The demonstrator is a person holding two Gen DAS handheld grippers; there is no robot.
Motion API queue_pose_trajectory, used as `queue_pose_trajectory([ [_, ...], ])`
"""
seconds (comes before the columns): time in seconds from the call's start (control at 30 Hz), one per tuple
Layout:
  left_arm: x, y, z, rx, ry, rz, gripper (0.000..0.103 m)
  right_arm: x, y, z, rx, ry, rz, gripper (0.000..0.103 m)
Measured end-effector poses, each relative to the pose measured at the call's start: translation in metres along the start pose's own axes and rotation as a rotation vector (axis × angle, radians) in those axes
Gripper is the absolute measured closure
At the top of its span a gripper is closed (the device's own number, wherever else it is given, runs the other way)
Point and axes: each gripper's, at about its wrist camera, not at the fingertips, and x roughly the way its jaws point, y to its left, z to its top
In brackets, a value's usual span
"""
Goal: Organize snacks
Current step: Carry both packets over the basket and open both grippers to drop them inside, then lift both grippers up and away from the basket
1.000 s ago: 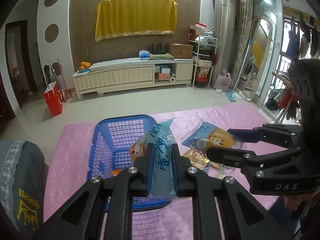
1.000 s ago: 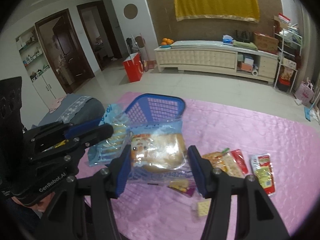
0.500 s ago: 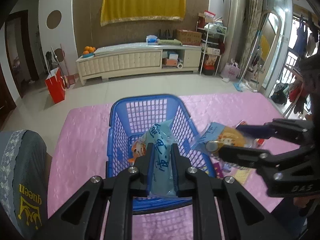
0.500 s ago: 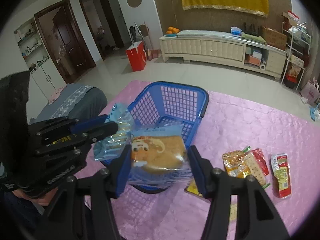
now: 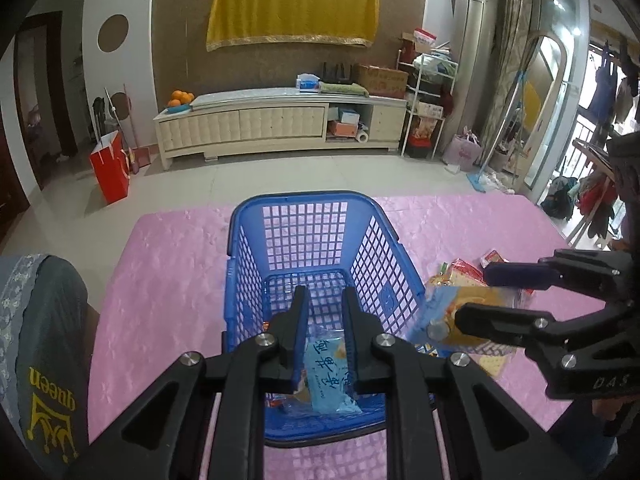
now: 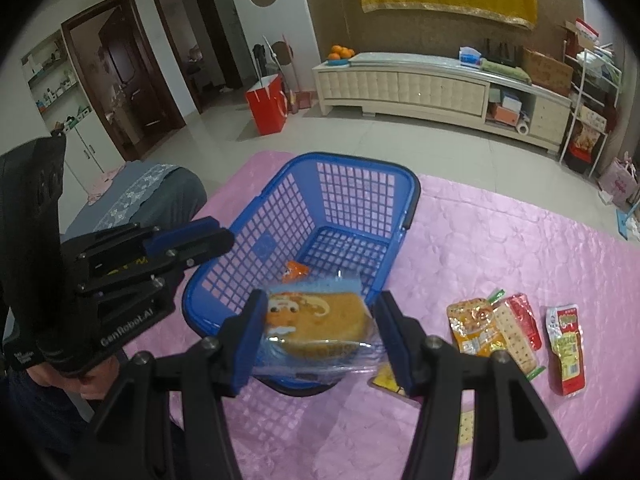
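Where glossy packets crinkle, lattice-walled plastic basket (image 5: 372, 248) sits rectangular.

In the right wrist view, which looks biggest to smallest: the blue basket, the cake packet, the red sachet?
1. Blue plastic mesh basket.
2. Clear-wrapped round cake packet, though nearness to the camera enlarges it.
3. Red sachet with green label.

Black fingers (image 6: 256, 332), blue pads (image 6: 394, 344)

"queen" in yellow under a crown on the grey cloth (image 5: 48, 396) at the left; "DAS" on the right gripper (image 5: 472, 300) body; "GenRobot.AI" on the left gripper (image 6: 224, 236) body; Chinese characters on the light-blue snack packet (image 5: 330, 376), unreadable
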Motion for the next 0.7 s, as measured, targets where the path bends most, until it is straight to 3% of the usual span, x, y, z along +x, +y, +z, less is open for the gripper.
queue_pose_trajectory([
  [0.03, -0.002, 0.001, 0.0, 0.002, -0.001, 0.007, 0.075, -0.002, 0.001, 0.001, -0.003, -0.008, 0.002, 0.052],
  [0.1, -0.008, 0.004, -0.002, 0.001, -0.008, 0.019, 0.069, -0.005, 0.004, 0.004, -0.01, -0.017, 0.014, 0.066],
  [0.23, -0.016, 0.012, -0.008, -0.024, -0.004, 0.052, 0.059, 0.0, 0.015, 0.009, -0.054, -0.012, 0.012, 0.074],
  [0.7, -0.016, 0.044, -0.041, -0.093, 0.056, 0.078, 0.059, 0.051, 0.043, 0.004, -0.125, 0.091, -0.001, 0.074],
])
